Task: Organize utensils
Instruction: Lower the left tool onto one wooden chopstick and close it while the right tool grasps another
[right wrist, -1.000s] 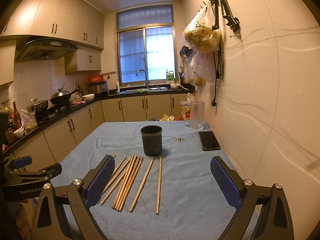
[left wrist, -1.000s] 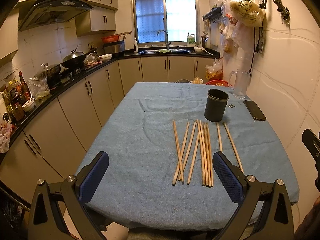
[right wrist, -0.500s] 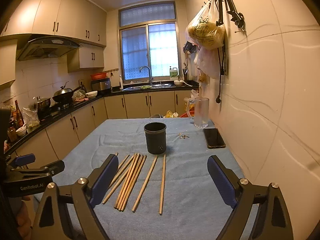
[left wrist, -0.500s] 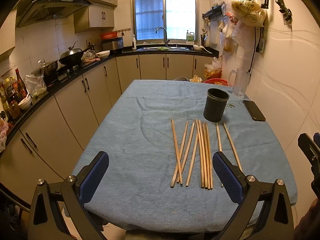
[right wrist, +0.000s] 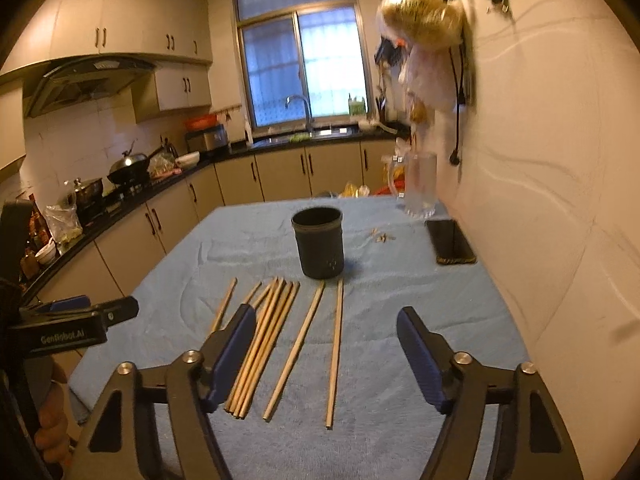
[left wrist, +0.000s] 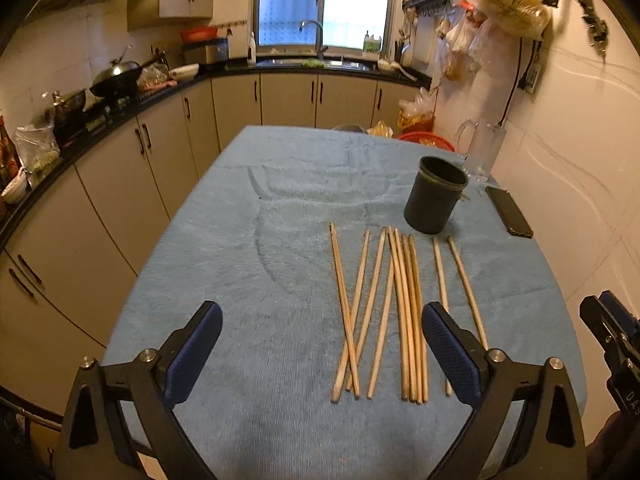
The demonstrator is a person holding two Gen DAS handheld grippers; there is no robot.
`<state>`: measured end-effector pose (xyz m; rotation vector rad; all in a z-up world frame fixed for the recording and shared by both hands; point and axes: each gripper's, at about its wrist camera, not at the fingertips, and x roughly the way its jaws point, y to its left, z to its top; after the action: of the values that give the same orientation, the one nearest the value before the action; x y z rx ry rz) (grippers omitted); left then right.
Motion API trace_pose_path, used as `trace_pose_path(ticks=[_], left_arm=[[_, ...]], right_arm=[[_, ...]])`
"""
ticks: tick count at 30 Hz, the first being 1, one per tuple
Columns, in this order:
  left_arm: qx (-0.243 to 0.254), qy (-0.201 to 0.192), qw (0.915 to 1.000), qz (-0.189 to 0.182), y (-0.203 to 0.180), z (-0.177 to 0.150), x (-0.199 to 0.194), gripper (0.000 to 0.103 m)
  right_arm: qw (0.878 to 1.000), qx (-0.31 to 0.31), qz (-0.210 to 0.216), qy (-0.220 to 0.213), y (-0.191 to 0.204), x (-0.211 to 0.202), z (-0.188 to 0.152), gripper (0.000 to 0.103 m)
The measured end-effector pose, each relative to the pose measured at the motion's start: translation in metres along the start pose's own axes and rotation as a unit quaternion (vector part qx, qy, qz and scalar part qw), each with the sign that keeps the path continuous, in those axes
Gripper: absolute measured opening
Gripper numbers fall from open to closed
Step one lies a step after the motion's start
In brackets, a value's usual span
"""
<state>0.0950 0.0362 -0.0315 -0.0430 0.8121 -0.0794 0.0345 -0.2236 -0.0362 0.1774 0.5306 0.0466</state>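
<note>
Several wooden chopsticks (left wrist: pixel 404 312) lie side by side on the blue tablecloth (left wrist: pixel 280 248), in front of an upright, empty dark cup (left wrist: pixel 435 200). They also show in the right wrist view (right wrist: pixel 280 328), with the cup (right wrist: pixel 319 242) behind them. My left gripper (left wrist: pixel 322 348) is open and empty, low over the near ends of the left chopsticks. My right gripper (right wrist: pixel 326 354) is open and empty, above the near ends of the two rightmost chopsticks (right wrist: pixel 335 348). The left gripper also shows at the left edge of the right wrist view (right wrist: pixel 76 318).
A black phone (right wrist: pixel 450 240) lies at the table's right side near the wall. A glass pitcher (right wrist: pixel 418 184) stands at the far right corner. Small keys (right wrist: pixel 382 236) lie beside the cup. Kitchen counters run along the left and back.
Both grippers have moved forward and down toward the chopsticks. The right gripper's jaws have narrowed somewhat. Nothing on the table has moved.
</note>
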Motion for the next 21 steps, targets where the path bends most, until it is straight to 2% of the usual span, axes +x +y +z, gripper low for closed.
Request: trace_pose_path(ticks=[2,5,7,9,14,16,18,19,21], left_arm=[[-0.001,0.015,0.9999,-0.005,0.001,0.007,0.017,0.093],[-0.001,0.042,0.999,-0.016,0.002,0.019,0.044,0.086],[-0.001,0.06,0.998,-0.019,0.002,0.027,0.063,0.083],[-0.001,0.077,0.9966,-0.026,0.001,0.036,0.083,0.073],[0.002,0.131,0.9907,-0.036,-0.002,0.051,0.138,0.061],[0.002,0.149,0.988,-0.04,-0.003,0.054,0.156,0.06],[0.006,0.168,0.9851,-0.036,-0.004,0.057,0.175,0.059],[0.006,0.174,0.984,-0.037,-0.003,0.058,0.181,0.058],[0.005,0.187,0.9815,-0.041,-0.004,0.06,0.193,0.056]], right_arm=[[1.0,0.003,0.002,0.014,-0.003,0.014,0.0,0.066],[0.999,0.008,0.016,0.043,-0.009,0.045,0.004,0.062],[0.997,0.014,0.028,0.065,-0.014,0.066,0.008,0.061],[0.995,0.019,0.037,0.087,-0.019,0.089,0.012,0.061],[0.987,0.032,0.051,0.149,-0.028,0.147,0.019,0.061],[0.983,0.031,0.051,0.172,-0.029,0.17,0.019,0.06],[0.981,0.027,0.045,0.186,-0.03,0.188,0.021,0.054],[0.98,0.022,0.041,0.195,-0.03,0.198,0.021,0.046],[0.978,0.016,0.041,0.205,-0.03,0.213,0.022,0.039]])
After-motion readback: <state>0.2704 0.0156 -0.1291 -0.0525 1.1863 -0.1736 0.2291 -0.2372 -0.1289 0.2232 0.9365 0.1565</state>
